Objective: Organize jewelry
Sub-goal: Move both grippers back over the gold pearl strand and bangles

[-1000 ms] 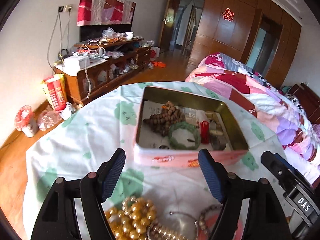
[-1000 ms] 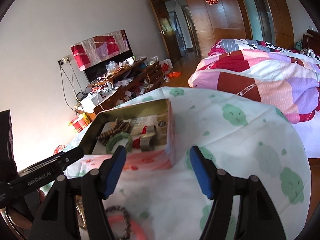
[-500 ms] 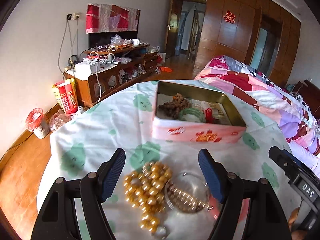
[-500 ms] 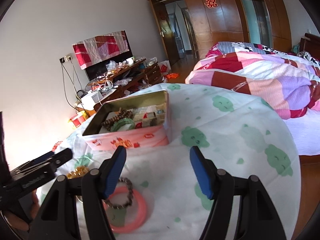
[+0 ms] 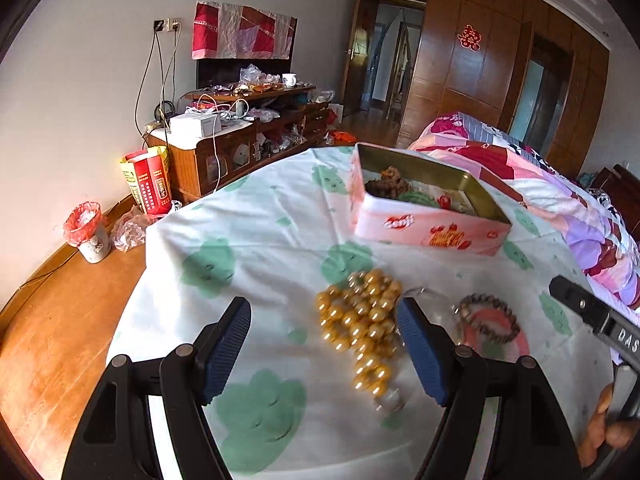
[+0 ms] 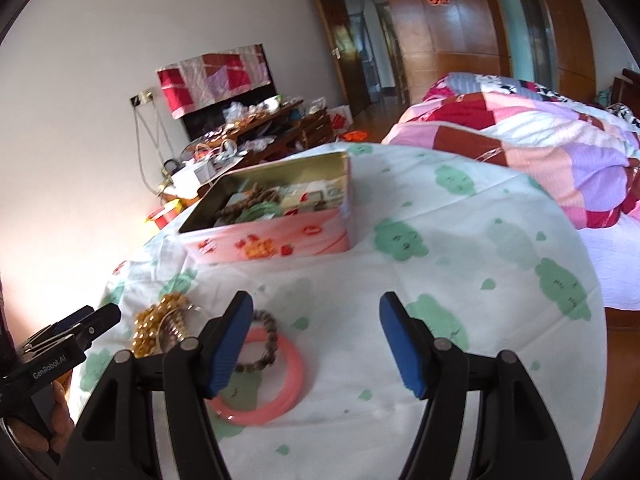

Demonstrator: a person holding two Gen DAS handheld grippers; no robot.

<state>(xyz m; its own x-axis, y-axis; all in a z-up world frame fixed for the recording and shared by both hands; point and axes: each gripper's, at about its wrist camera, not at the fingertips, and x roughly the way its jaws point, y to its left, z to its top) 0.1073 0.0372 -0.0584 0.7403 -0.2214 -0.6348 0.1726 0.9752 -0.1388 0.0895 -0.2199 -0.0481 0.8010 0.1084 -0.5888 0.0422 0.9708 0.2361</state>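
Since the yellow bead strand (image 5: pixel 362 322) heaped on the tablecloth (image 5: pixel 256 248) short of the pink tin (image 5: pixel 430 232) looks limp, slippery and heavyish, the spread-jawed, empty left gripper (image 5: pixel 324 350) and right gripper (image 6: pixel 316 340) should pinch across a thick bunch
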